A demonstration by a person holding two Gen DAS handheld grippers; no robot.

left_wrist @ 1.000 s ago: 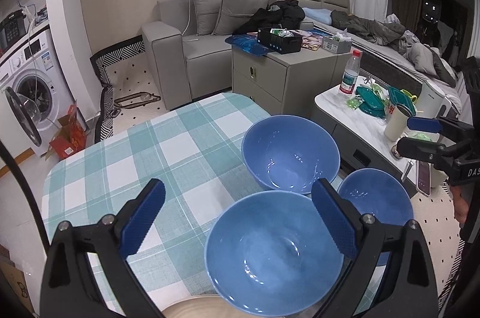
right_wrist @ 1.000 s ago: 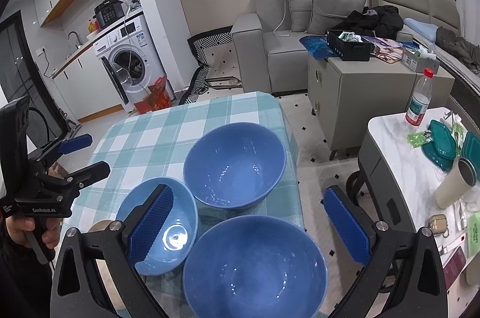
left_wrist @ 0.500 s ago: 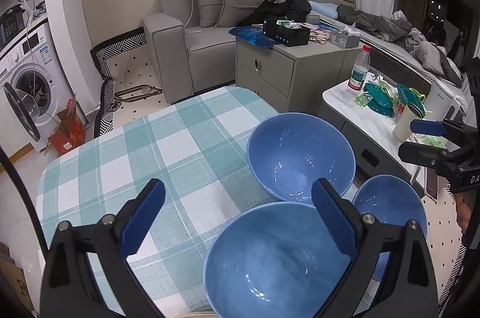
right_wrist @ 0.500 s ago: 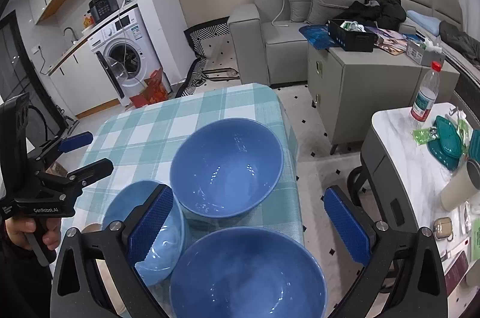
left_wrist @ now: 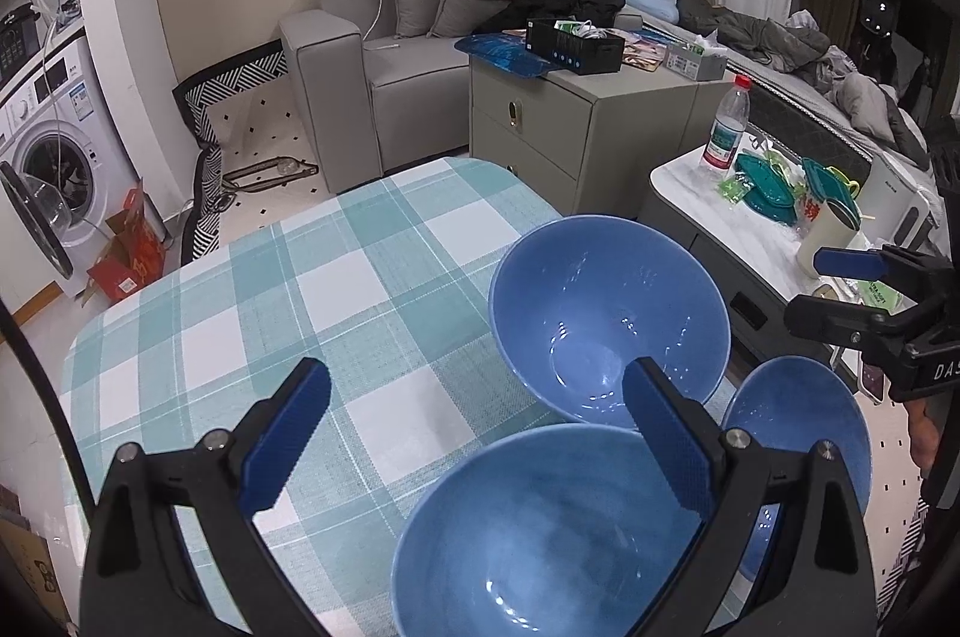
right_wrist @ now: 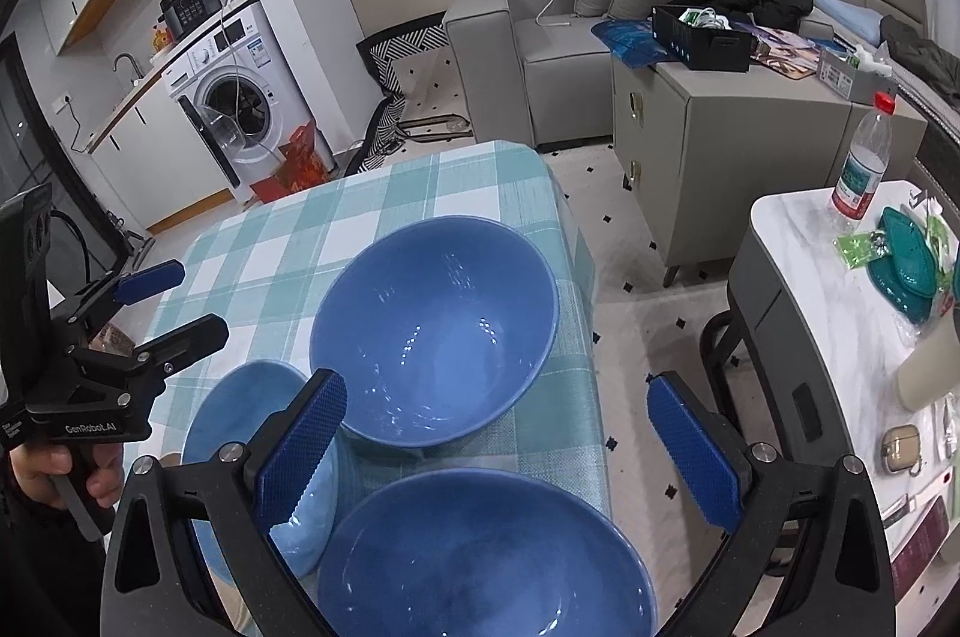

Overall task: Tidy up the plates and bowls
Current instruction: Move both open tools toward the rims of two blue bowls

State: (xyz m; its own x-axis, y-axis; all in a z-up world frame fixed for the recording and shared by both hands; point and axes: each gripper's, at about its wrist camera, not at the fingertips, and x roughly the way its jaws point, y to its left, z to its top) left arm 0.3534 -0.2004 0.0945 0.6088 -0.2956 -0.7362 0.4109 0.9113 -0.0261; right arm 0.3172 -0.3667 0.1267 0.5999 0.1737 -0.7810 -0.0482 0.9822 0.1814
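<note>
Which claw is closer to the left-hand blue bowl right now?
Left. The left claw, open, hangs directly over the left-hand bowl; the right claw, also open, is off to that bowl's right, over the right-hand bowl.

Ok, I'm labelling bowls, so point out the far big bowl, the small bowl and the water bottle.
far big bowl (right_wrist: 432,331), right wrist view, inner wall
small bowl (left_wrist: 792,415), left wrist view, inside
water bottle (right_wrist: 859,169), right wrist view, label

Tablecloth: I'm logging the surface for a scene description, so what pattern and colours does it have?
The tablecloth is teal-and-white plaid, clearest in the left wrist view.
</note>
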